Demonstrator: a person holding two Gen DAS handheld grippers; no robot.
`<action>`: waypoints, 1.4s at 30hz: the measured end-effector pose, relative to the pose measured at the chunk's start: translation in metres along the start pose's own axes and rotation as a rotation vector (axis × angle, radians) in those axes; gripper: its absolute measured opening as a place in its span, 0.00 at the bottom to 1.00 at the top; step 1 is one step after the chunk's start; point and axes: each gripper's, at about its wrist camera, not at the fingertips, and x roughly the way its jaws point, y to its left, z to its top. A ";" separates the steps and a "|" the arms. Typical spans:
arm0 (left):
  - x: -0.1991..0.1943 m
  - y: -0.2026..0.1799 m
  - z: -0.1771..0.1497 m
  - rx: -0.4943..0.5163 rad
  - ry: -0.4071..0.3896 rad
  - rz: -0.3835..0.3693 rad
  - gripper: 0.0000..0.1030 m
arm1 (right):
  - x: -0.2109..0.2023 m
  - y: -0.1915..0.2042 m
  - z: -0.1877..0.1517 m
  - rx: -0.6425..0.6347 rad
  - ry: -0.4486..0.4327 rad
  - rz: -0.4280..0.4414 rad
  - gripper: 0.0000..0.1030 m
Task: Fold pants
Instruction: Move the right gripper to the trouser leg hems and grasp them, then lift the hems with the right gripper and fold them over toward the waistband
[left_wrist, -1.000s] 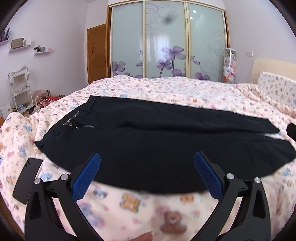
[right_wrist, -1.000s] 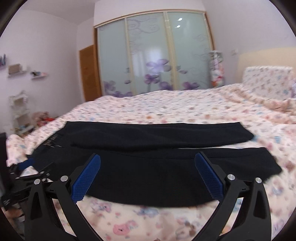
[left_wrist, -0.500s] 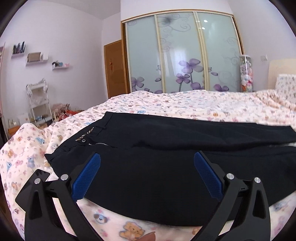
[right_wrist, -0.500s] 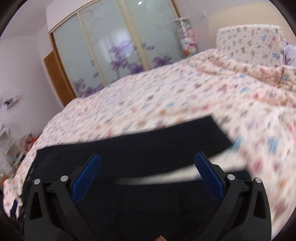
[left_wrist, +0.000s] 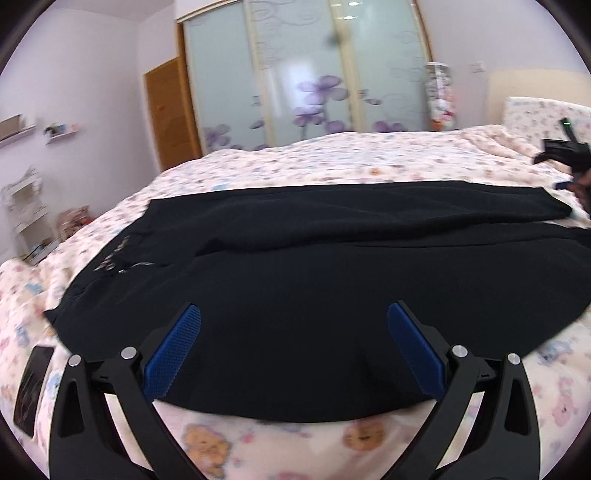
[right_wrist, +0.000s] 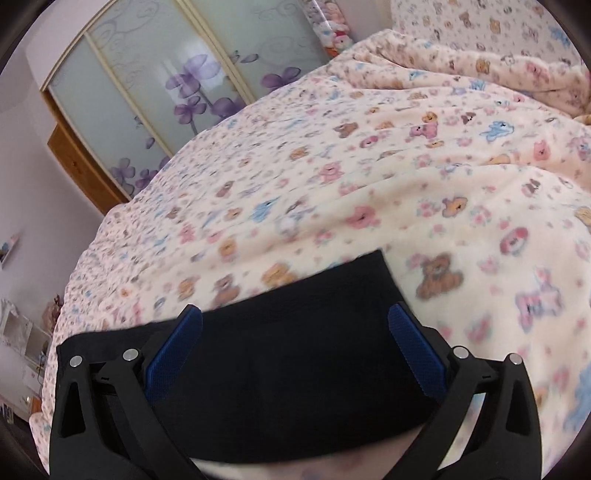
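Pants (left_wrist: 314, 280) lie flat along the bed's (left_wrist: 369, 166) near edge, legs apart. Left tool (left_wrist: 293, 350) spread over the thigh; right tool (right_wrist: 293, 354) spread over a hem. Risk: soft bedspread gets pinched along with the cloth, or only one layer is caught.

Bright even daylight, fisheye-warped edges, motion-blurred bedspread (right_wrist: 369, 177)

Home bedroom: teddy-print bed (left_wrist: 369, 166), sliding floral wardrobe (left_wrist: 306, 74).
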 end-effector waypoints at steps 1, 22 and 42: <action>0.001 -0.001 0.000 0.003 -0.001 -0.020 0.98 | 0.004 -0.004 0.003 0.005 -0.001 -0.007 0.91; 0.024 0.000 0.002 -0.026 0.081 -0.105 0.98 | 0.014 -0.027 0.003 0.007 -0.019 -0.027 0.09; -0.013 0.014 0.001 -0.090 -0.049 -0.107 0.98 | -0.153 -0.045 -0.183 0.100 0.004 0.239 0.09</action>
